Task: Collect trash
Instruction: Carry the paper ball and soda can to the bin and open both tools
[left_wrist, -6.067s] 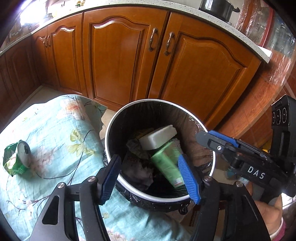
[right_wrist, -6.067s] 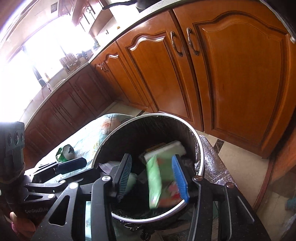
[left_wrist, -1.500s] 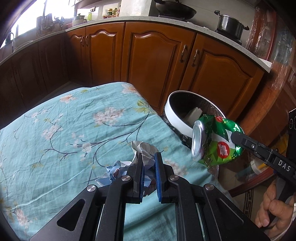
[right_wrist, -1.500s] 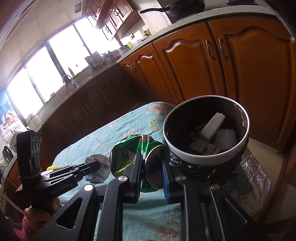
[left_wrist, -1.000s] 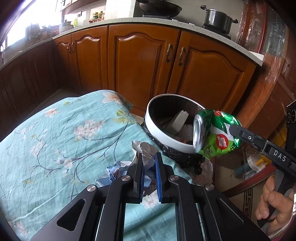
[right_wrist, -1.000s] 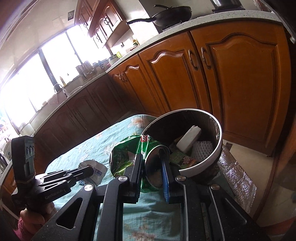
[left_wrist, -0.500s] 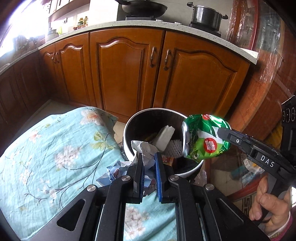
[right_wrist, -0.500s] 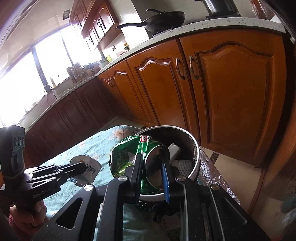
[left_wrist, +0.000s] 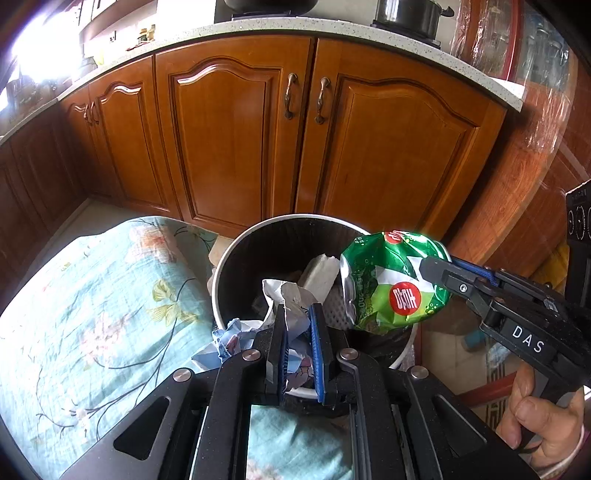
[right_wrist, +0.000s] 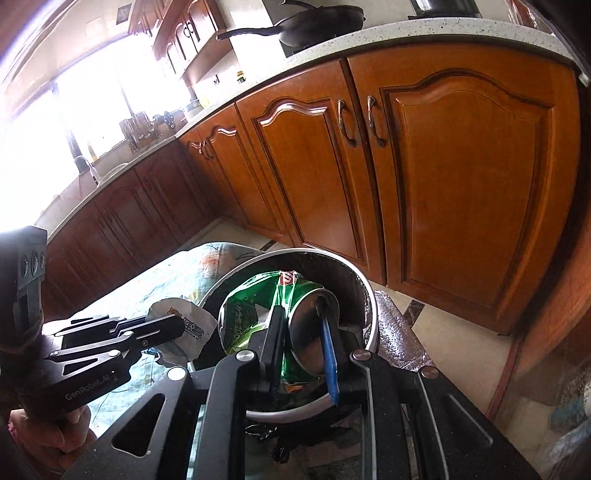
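Note:
My left gripper (left_wrist: 297, 314) is shut on a crumpled white and blue wrapper (left_wrist: 284, 295) and holds it over the near rim of the round trash bin (left_wrist: 236, 243). My right gripper (right_wrist: 301, 321) is shut on a crushed green can (right_wrist: 255, 306) and holds it above the bin's opening (right_wrist: 354, 284). The can (left_wrist: 391, 280) shows at the bin's right side in the left wrist view, with the right gripper (left_wrist: 436, 267) behind it. The left gripper (right_wrist: 173, 326) with its wrapper (right_wrist: 188, 325) shows to the left in the right wrist view. A white block (left_wrist: 319, 277) lies inside the bin among other trash.
A table with a teal floral cloth (left_wrist: 92, 314) lies to the left of the bin. Wooden kitchen cabinets (left_wrist: 258, 129) stand behind it under a speckled counter (right_wrist: 406, 33) with a pan and a pot. A wrapped wooden piece (left_wrist: 535, 166) stands at the right.
Both grippers have moved from above the cloth to over the bin, still holding the wrapper and the can. The bin now sits directly under both.

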